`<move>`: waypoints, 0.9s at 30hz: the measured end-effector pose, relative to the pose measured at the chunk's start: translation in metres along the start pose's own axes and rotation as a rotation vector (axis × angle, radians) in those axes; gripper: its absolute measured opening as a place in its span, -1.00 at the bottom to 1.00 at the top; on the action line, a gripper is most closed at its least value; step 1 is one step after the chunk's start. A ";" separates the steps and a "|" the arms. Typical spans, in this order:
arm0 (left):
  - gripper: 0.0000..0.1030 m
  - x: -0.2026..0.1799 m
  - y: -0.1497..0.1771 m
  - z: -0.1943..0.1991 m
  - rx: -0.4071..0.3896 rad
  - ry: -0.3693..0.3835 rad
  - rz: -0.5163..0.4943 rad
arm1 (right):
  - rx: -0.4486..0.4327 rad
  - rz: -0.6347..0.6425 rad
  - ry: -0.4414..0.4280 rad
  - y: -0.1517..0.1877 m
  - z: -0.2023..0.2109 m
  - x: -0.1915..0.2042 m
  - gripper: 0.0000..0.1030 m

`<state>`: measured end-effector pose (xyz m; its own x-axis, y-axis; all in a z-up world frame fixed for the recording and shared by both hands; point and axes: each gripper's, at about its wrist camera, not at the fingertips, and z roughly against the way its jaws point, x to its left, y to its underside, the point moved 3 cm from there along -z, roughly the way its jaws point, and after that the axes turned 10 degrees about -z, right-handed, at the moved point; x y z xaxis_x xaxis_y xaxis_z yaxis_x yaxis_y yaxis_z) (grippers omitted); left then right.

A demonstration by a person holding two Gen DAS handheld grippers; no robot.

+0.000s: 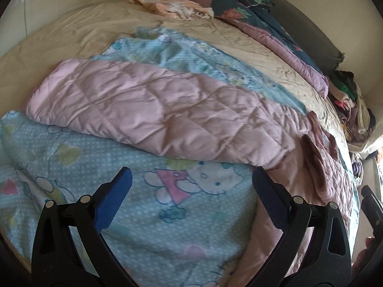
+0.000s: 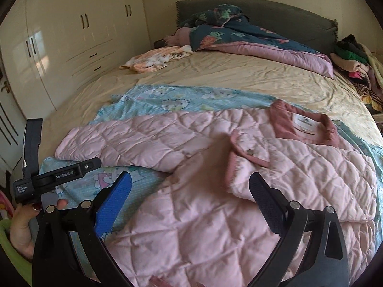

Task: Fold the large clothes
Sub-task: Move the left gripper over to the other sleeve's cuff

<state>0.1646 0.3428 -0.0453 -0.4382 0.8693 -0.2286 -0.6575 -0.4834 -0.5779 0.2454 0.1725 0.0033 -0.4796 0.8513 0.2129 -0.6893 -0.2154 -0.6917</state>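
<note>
Pink quilted jacket [image 2: 215, 191] lay spread flat on a blue cartoon-print blanket [image 1: 148, 205] across the foot half of the bed [image 2: 239, 79]. One sleeve [image 1: 143, 105] stretched straight out to the left over the blanket; darker pink collar [image 2: 308, 129] with a white label faced up toward the right side, and the front panel was folded back near it. Left gripper [image 1: 191, 179] hovered above the blanket just short of the sleeve's lower edge, jaws released and spread wide, nothing between them. Right gripper [image 2: 190, 186] hovered over the jacket body, jaws likewise released and empty. In the right wrist view the left gripper's black body showed at the left edge with the person's hand [image 2: 24, 222] around it. Farther up the bed: a peach patterned garment [image 2: 155, 58], a dark floral duvet [image 2: 239, 33] with pink lining against the grey headboard [image 2: 287, 12], a heap of mixed clothes [image 2: 354, 62] at the right. White wardrobe [image 2: 71, 31] stood along the left wall.
</note>
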 end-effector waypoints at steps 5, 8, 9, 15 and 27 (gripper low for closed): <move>0.82 0.021 0.000 -0.008 0.009 -0.012 0.036 | 0.029 0.024 -0.007 0.004 -0.018 0.016 0.90; 0.82 0.031 -0.001 -0.012 0.010 -0.019 0.050 | 0.045 0.033 -0.010 0.006 -0.029 0.023 0.90; 0.82 0.034 -0.001 -0.013 0.010 -0.020 0.055 | 0.049 0.034 -0.012 0.007 -0.031 0.024 0.90; 0.82 0.054 -0.003 -0.022 0.004 -0.029 0.086 | 0.076 0.048 -0.019 0.012 -0.048 0.033 0.90; 0.82 0.103 -0.015 -0.044 -0.024 -0.031 0.253 | 0.095 0.035 -0.011 0.016 -0.064 0.024 0.90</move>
<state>0.1560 0.4439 -0.0948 -0.6054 0.7175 -0.3446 -0.5102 -0.6821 -0.5239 0.2573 0.2202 -0.0464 -0.5095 0.8375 0.1976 -0.7205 -0.2896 -0.6301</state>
